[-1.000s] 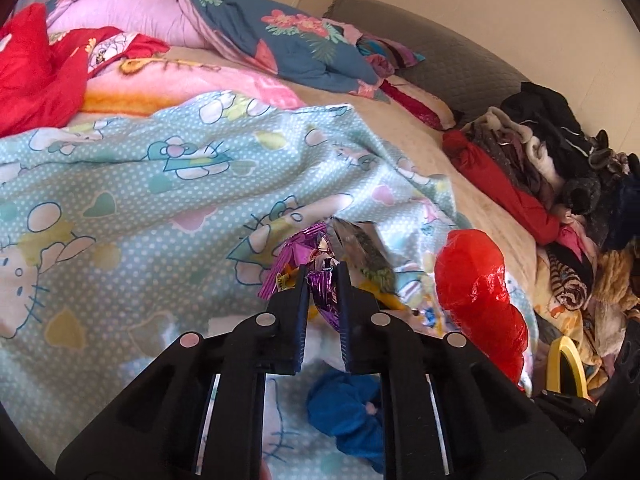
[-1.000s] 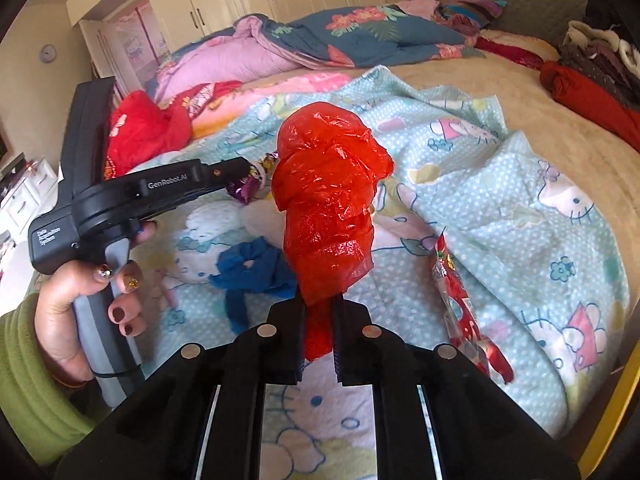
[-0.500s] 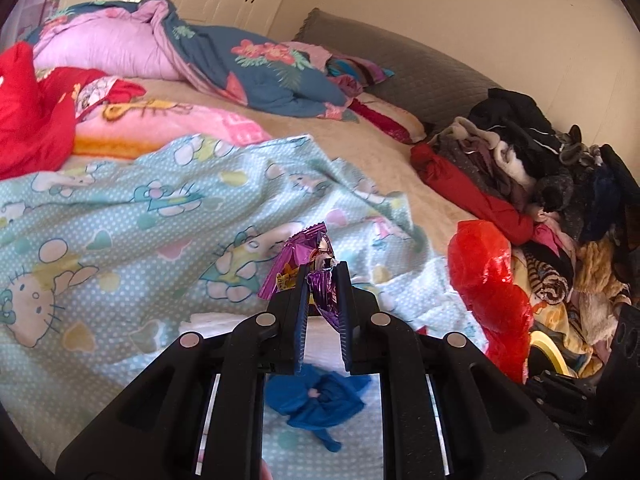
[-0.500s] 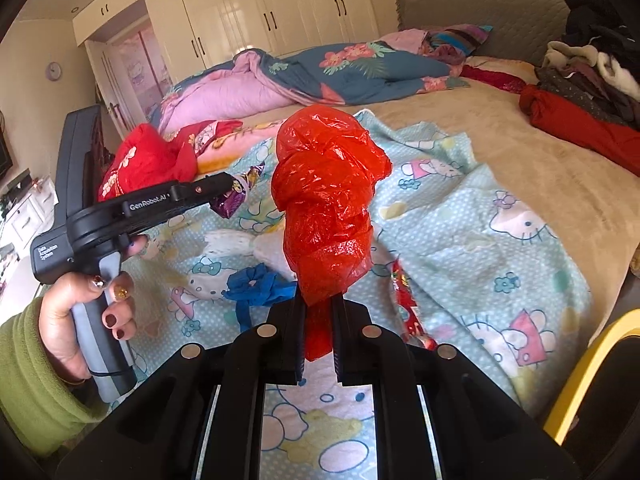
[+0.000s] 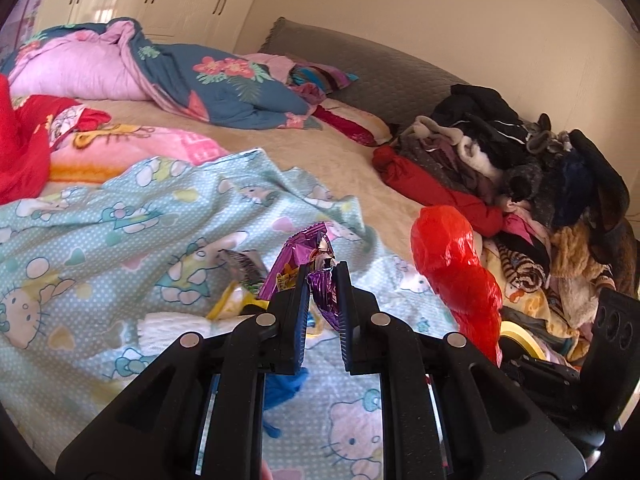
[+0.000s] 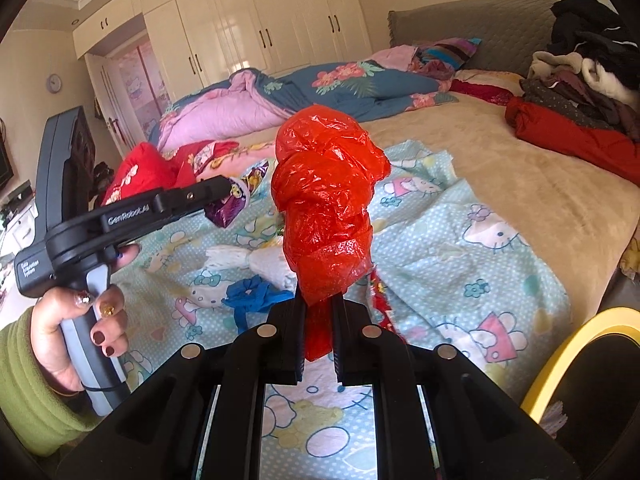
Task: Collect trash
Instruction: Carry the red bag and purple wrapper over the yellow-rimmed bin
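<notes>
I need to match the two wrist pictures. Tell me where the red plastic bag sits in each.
Left wrist: red plastic bag at right of centre, above the right gripper.
Right wrist: centre, pinched between the right gripper fingers.
Shared landmark: blue floral quilt at the bed's far side.

Left tongs (image 5: 323, 270) clamped on a crumpled purple foil wrapper (image 5: 316, 264), held above the light-blue cartoon-print blanket (image 5: 120, 216). On the blanket below: a silver-and-yellow wrapper (image 5: 240, 280), a white cloth bundle (image 5: 176, 326), a blue scrap (image 5: 284, 390). Red plastic bag (image 5: 456, 272) upright at right. Clothes pile (image 5: 520, 184) on the bed's right side.
</notes>
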{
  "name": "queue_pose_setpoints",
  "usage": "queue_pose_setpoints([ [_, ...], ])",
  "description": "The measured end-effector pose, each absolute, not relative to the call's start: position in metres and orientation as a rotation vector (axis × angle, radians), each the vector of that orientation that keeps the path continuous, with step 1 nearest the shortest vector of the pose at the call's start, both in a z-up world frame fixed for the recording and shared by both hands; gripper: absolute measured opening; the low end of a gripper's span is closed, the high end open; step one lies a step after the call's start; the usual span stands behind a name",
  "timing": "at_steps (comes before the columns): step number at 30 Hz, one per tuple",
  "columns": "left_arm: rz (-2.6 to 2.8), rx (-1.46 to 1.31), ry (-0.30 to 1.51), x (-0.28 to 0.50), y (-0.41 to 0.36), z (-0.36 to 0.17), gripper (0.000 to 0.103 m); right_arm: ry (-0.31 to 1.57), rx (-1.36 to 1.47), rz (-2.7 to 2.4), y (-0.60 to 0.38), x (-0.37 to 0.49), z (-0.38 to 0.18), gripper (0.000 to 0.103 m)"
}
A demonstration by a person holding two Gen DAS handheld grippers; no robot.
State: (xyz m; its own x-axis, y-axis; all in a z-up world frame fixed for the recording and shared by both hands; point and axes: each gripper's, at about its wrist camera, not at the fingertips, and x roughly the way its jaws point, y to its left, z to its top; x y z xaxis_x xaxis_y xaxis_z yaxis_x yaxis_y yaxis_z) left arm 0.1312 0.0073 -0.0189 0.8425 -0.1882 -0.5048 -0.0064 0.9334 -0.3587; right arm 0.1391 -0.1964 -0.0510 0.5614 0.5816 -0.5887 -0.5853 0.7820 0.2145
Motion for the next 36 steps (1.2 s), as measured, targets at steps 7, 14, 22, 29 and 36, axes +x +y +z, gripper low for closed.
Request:
queue_pose_setpoints([
  [7, -0.132, -0.335, 0.553, 0.128, -0.01, -0.012, 0.008, 0.669, 0.02, 0.656, -0.218, 0.141, -0.043, 0.01],
  [14, -0.158, -0.32, 0.549, 0.126, -0.023, -0.008, 0.008, 0.656, 0.044, 0.626, -0.237, 0.141, -0.04, 0.01],
  [22, -0.19, -0.304, 0.544, 0.124, -0.039, -0.005, 0.008, 0.647, 0.07, 0.586, -0.257, 0.14, -0.037, 0.01],
  [29, -0.233, -0.281, 0.539, 0.121, -0.06, -0.001, 0.008, 0.623, 0.08, 0.538, -0.275, 0.135, -0.03, 0.01],
  [36, -0.282, -0.267, 0.534, 0.116, -0.08, 0.003, 0.008, 0.609, 0.071, 0.49, -0.288, 0.128, -0.026, 0.01],
])
